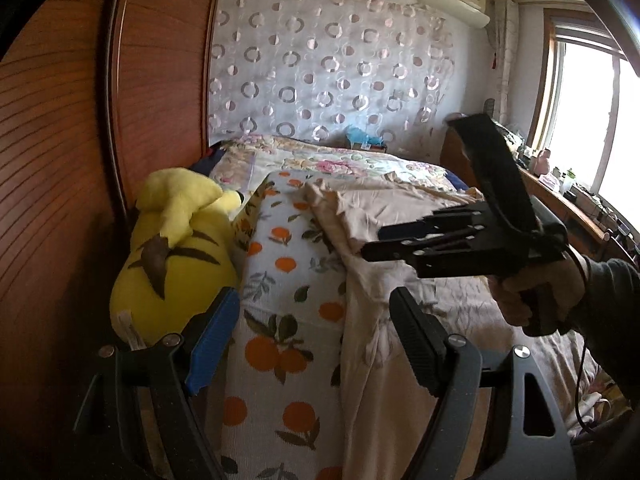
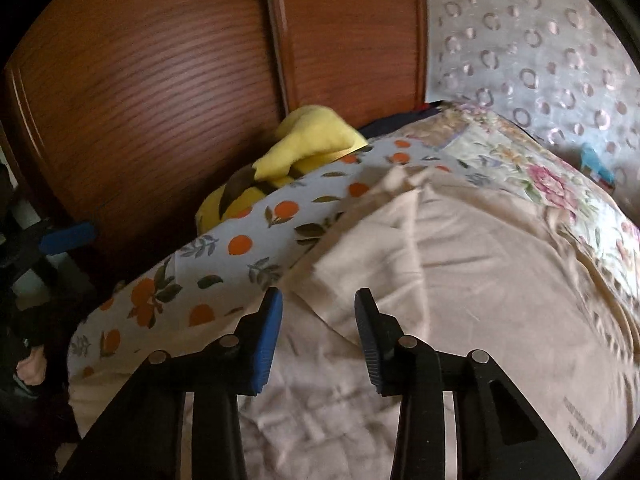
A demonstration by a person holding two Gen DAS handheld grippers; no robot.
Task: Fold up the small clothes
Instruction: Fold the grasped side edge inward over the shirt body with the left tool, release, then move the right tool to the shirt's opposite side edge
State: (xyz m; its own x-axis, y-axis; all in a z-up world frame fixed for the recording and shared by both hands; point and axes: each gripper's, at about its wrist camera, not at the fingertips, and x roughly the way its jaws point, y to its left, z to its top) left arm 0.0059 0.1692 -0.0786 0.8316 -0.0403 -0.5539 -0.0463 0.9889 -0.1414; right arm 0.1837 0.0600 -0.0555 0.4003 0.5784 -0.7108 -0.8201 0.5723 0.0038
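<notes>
A beige garment point(image 1: 360, 216) lies partly folded on the bed, with a folded flap and corner point(image 2: 376, 248) showing in the right wrist view. My left gripper point(image 1: 316, 340) is open and empty, above the orange-print cloth point(image 1: 280, 280) and the garment's left edge. My right gripper point(image 2: 318, 336) is open and empty, hovering just above the garment near the fold. The right gripper also shows in the left wrist view point(image 1: 372, 244), held above the garment by a hand. The left gripper's blue pad point(image 2: 68, 238) shows at the far left of the right wrist view.
A yellow plush toy point(image 1: 172, 256) lies against the wooden wardrobe point(image 1: 60, 160) at the bed's left side. A floral quilt point(image 1: 340, 160) covers the far end of the bed. A desk with small items point(image 1: 568, 196) stands under the window at the right.
</notes>
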